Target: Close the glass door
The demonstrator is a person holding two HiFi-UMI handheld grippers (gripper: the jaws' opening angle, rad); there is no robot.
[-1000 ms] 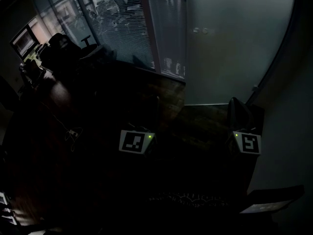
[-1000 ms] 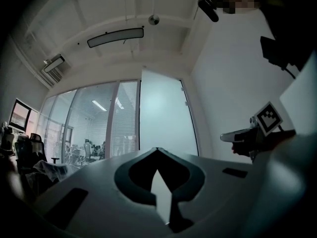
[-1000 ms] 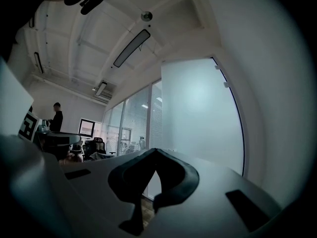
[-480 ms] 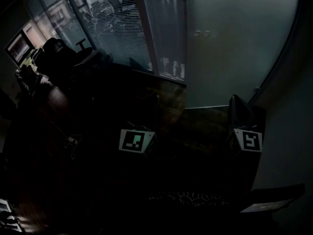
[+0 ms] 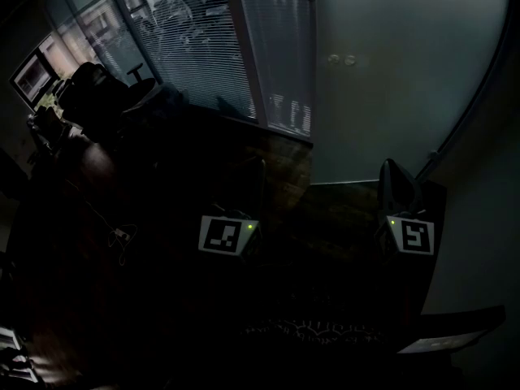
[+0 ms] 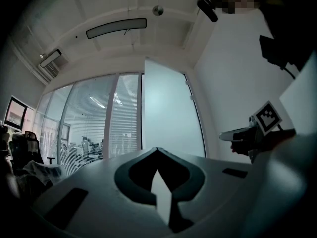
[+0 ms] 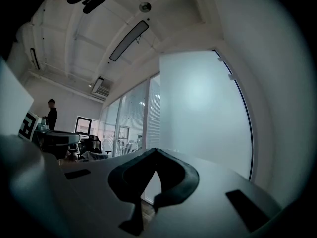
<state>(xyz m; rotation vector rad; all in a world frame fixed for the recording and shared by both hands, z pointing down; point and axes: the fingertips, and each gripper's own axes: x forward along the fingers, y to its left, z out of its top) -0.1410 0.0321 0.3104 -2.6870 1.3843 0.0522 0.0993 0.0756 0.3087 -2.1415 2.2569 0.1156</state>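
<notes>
The frosted glass door [image 5: 390, 88] rises ahead of me, with two small round fittings [image 5: 345, 58] on its pane. It fills the middle of the left gripper view [image 6: 166, 113] and of the right gripper view [image 7: 198, 108]. My left gripper [image 5: 248, 187] points level at the dark floor short of the door, and its jaws [image 6: 157, 150] are shut with nothing in them. My right gripper [image 5: 396, 173] is held level near the door's lower right corner, apart from the glass. It too is shut [image 7: 156, 150] and holds nothing, and it shows in the left gripper view [image 6: 233, 135].
A glass wall with blinds [image 5: 203, 47] runs left of the door. Office chairs [image 5: 97, 84] and a lit monitor [image 5: 32, 75] stand at the far left. A white wall [image 5: 479, 218] closes the right side. A person [image 7: 51, 114] stands far off.
The door and its fittings have drifted a little lower and to the right in the head view and look nearer. Both grippers keep their places in the view, still shut.
</notes>
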